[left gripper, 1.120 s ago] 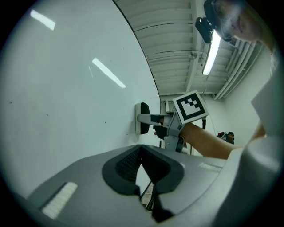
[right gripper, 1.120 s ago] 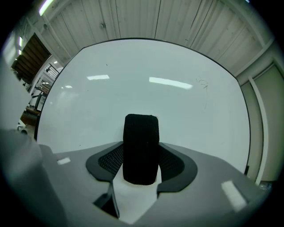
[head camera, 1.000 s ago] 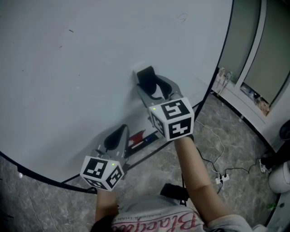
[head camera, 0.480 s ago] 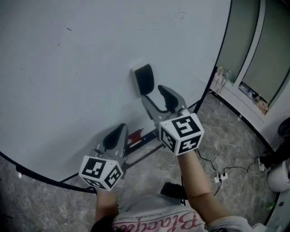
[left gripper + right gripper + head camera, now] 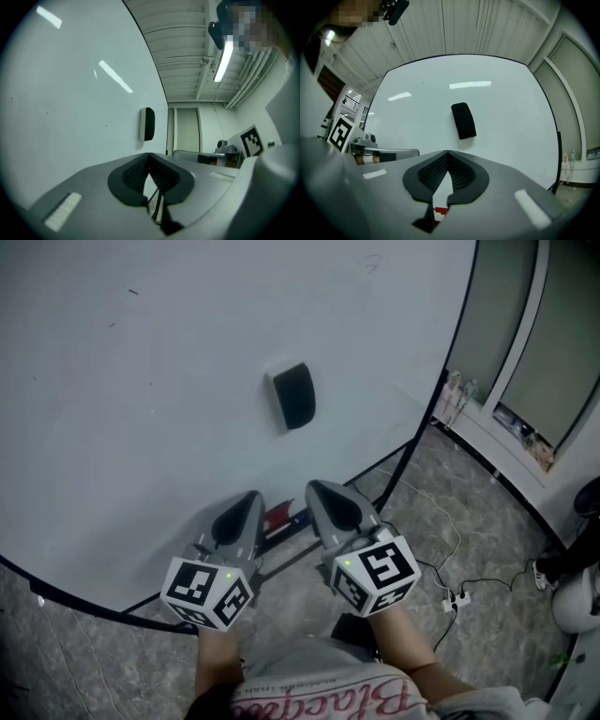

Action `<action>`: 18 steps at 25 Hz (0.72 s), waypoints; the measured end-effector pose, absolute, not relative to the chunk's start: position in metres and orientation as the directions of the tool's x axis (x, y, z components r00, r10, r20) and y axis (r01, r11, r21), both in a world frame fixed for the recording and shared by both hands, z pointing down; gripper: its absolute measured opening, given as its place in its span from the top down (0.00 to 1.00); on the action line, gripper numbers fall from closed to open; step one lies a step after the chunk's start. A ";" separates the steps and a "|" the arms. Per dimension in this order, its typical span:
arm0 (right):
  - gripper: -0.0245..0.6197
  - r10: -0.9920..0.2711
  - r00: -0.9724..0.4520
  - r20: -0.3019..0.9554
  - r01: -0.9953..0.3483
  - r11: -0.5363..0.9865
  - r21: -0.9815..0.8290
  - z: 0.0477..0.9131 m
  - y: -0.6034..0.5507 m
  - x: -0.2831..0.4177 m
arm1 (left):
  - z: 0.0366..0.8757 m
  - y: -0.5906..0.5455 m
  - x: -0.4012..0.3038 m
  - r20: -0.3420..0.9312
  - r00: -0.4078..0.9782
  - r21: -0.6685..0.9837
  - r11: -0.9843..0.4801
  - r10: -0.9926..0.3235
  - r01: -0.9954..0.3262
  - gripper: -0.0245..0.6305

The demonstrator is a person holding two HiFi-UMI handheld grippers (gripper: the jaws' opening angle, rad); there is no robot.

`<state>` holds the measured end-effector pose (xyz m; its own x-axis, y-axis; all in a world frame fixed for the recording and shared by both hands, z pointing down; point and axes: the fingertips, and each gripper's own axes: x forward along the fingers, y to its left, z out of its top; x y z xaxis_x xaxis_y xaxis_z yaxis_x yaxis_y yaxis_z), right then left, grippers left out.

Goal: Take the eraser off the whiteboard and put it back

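Note:
The black eraser (image 5: pixel 292 395) with a white backing clings to the whiteboard (image 5: pixel 141 381), with nothing touching it. My right gripper (image 5: pixel 323 491) hangs below it, well clear of it. Its jaws have just been closing and now meet tip to tip with nothing between them. In the right gripper view the eraser (image 5: pixel 463 120) shows just above the shut right gripper (image 5: pixel 448 152). My left gripper (image 5: pixel 246 502) stays low by the board's bottom edge, shut and empty. From the left gripper view the eraser (image 5: pixel 147 124) stands edge-on, beyond the left gripper (image 5: pixel 149 155).
A red and blue marker pack (image 5: pixel 281 519) lies on the board's lower ledge between the grippers. The black stand frame (image 5: pixel 412 451) runs down the board's right edge. Cables and a power strip (image 5: pixel 457 601) lie on the stone floor at the right.
The right gripper, first around the eraser on the board, drew back open, then sank towards me and shut empty. The eraser stayed on the board. The left gripper kept still.

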<state>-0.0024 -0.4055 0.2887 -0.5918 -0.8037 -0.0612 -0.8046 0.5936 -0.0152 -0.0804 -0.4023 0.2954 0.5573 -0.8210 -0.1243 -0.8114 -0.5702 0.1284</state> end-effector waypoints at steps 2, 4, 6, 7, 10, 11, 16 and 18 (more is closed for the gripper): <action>0.96 -0.786 -0.615 -0.061 -0.788 0.616 -0.003 0.295 -0.397 -0.004 | 0.297 -0.402 -0.078 -0.120 0.564 0.126 -0.576 -0.817 -0.808 0.96; 0.96 -0.777 -0.627 -0.051 -0.779 0.627 0.011 0.302 -0.391 -0.005 | 0.298 -0.401 -0.077 -0.117 0.568 0.124 -0.579 -0.815 -0.806 0.96; 0.96 -0.782 -0.623 -0.031 -0.782 0.623 0.016 0.308 -0.389 -0.004 | 0.298 -0.401 -0.077 -0.117 0.569 0.124 -0.580 -0.814 -0.805 0.96; 0.96 -0.785 -0.620 -0.022 -0.785 0.619 0.017 0.311 -0.389 -0.003 | 0.298 -0.401 -0.077 -0.116 0.569 0.125 -0.580 -0.814 -0.805 0.96; 0.96 -0.792 -0.611 -0.010 -0.792 0.610 0.022 0.313 -0.391 -0.002 | 0.298 -0.401 -0.075 -0.115 0.573 0.123 -0.584 -0.811 -0.802 0.96; 0.96 -0.793 -0.609 -0.009 -0.793 0.608 0.025 0.313 -0.391 -0.002 | 0.298 -0.401 -0.075 -0.115 0.575 0.122 -0.586 -0.810 -0.801 0.96; 0.96 -0.800 -0.600 -0.005 -0.800 0.599 0.039 0.313 -0.392 -0.002 | 0.297 -0.399 -0.073 -0.114 0.579 0.118 -0.590 -0.807 -0.799 0.96; 0.96 -0.801 -0.598 -0.009 -0.801 0.598 0.037 0.312 -0.393 -0.001 | 0.296 -0.399 -0.073 -0.114 0.581 0.117 -0.591 -0.806 -0.798 0.96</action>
<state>-0.0014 -0.3929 0.3116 -0.5983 -0.8012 -0.0086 -0.8009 0.5976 0.0371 -0.0732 -0.3991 0.2965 0.5807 -0.8061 -0.1141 -0.7979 -0.5914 0.1167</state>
